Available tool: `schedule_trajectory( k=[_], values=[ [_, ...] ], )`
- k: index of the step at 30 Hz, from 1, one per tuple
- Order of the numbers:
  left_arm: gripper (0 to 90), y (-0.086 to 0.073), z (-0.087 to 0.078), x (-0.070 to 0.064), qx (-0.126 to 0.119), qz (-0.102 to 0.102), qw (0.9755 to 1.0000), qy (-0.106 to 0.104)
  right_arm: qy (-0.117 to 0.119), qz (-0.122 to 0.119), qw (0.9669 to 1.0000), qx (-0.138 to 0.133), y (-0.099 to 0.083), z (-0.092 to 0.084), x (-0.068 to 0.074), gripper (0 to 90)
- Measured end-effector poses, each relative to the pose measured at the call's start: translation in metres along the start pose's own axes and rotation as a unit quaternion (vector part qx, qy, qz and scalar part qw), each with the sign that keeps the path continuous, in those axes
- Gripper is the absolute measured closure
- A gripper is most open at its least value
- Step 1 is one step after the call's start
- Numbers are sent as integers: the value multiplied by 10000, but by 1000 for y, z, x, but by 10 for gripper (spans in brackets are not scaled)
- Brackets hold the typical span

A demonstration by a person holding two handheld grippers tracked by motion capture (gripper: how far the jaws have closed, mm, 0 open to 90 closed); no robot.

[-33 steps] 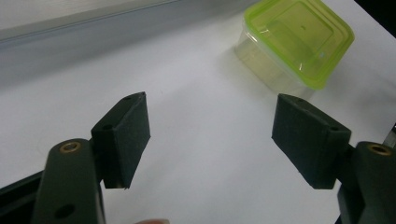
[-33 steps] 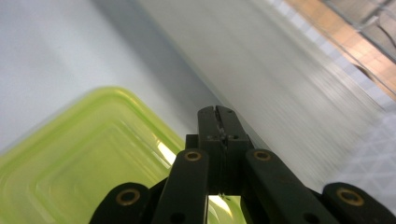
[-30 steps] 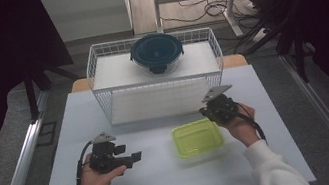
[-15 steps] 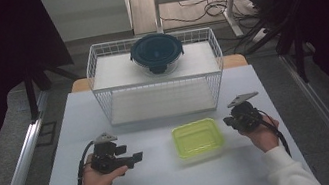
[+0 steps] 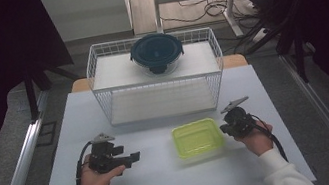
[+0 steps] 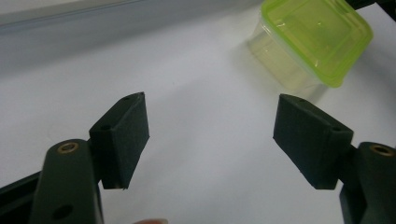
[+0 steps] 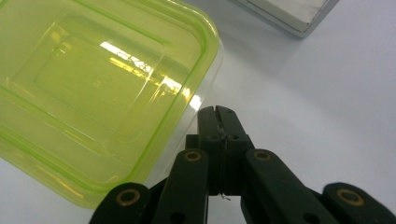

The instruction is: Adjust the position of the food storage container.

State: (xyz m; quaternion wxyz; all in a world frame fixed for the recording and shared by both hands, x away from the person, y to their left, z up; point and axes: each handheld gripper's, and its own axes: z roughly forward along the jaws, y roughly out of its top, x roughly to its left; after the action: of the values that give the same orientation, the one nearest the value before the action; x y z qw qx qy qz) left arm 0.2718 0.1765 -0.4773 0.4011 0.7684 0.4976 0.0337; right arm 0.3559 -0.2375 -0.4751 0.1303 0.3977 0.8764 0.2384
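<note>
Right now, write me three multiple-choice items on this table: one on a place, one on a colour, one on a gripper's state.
1. Where is the round dark-lidded glass container?
A. on top of the white wire rack
B. under it
C. on the floor

2. What colour is the lid of the square container?
A. red
B. yellow-green
C. white

3. How do the right gripper jaws stand?
A. wide apart
B. around the lid
C. shut, empty

A: it sits on the rack's upper shelf.
B: the lid is yellow-green.
C: the jaws meet beside the container.
</note>
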Motion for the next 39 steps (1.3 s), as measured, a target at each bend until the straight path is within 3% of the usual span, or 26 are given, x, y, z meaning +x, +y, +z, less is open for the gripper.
schedule_trajectory(
  k=[6, 23, 31, 39],
  values=[
    [263, 0, 0, 1, 11, 11, 10000, 56, 102, -15, 9999, 24, 0, 2, 5, 889],
    [262, 0, 0, 1, 23, 14, 10000, 31, 449, -449, 9980, 45, 14, 14, 49, 889],
    [262, 0, 0, 2, 26, 13, 10000, 37, 494, -629, 9968, 16, 17, 19, 65, 889],
    [262, 0, 0, 2, 24, 4, 10000, 30, 472, -698, 9964, -37, 18, 22, 70, 888]
  ],
)
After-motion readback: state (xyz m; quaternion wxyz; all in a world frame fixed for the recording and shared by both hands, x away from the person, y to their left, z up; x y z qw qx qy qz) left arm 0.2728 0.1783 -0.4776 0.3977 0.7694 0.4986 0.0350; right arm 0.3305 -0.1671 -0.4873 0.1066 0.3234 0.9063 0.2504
